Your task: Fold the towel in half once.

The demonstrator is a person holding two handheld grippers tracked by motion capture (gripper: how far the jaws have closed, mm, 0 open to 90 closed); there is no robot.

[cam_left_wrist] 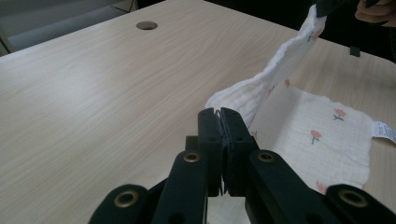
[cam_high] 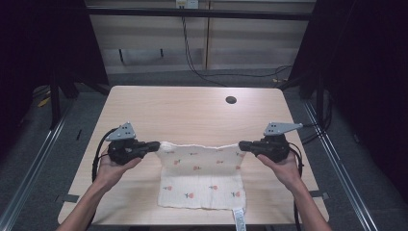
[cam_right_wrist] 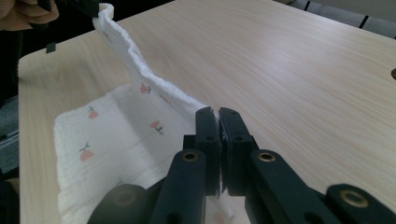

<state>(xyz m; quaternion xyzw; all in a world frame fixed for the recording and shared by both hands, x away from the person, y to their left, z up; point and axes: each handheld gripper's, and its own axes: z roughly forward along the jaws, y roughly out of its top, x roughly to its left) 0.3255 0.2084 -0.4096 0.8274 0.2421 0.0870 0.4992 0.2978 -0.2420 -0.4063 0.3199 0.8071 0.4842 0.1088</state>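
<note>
Cloth (cam_high: 202, 178), white with small orange flower prints, lies in the lower middle of the high view on the table (cam_high: 192, 110). Its far edge is lifted and stretched left to right across the frame, sagging a little between the two grips; the near part lies flat, a white label at its bottom edge. Left tongs (cam_high: 155, 145) pinch the far left corner, right tongs (cam_high: 242, 144) the far right corner, both clamped tight on the fabric.
</note>
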